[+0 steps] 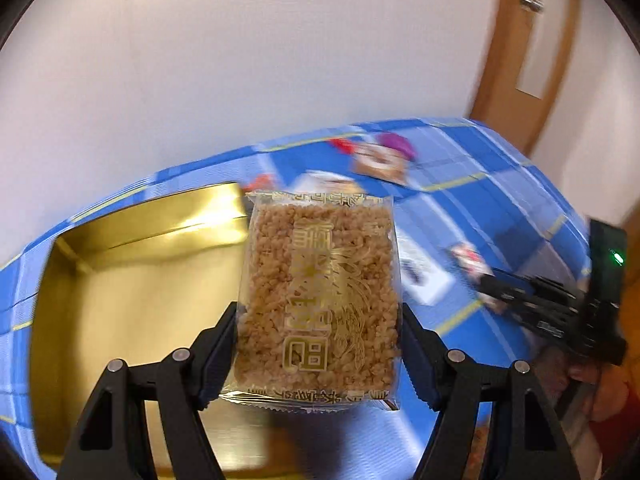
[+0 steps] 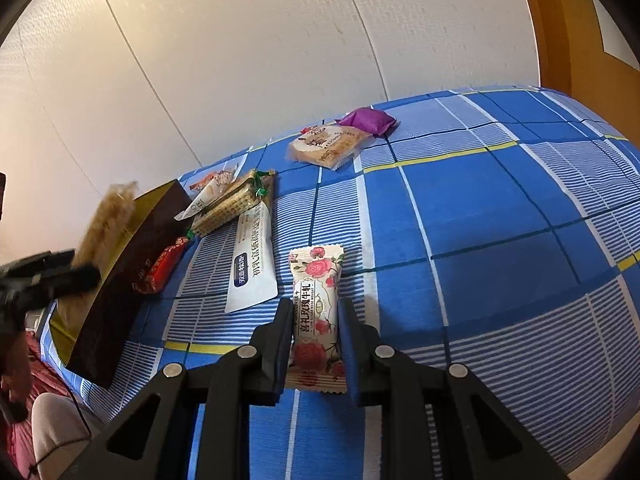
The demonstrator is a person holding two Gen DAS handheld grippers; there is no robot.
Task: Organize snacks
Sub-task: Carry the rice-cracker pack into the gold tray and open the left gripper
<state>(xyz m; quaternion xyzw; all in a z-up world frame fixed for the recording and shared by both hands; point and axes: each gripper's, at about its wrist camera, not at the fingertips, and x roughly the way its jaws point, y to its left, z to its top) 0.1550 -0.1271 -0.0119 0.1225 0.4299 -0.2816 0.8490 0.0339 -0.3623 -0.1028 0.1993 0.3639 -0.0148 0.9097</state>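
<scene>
We have the left gripper (image 1: 320, 344) clamped on the rice-crisp pack (image 1: 320, 300), pads on both long edges, pack lifted clear and hanging over the near right corner of the gold tin (image 1: 120, 300). The right gripper (image 2: 316, 344) is pinched tight on the rose nougat (image 2: 317, 312), which lies low over the blue plaid cloth (image 2: 500, 220), contact unclear.

Step in hand, as we read it: drop the pack in the tin. We move it left over the bare floor, lower until its bottom edge is inside the walls, tilt it flat, then release. Grip is on wrapper edges over a brittle block, so we avoid squeezing harder. We keep the right hand parked; the loose snacks beside the tin leave little room.
</scene>
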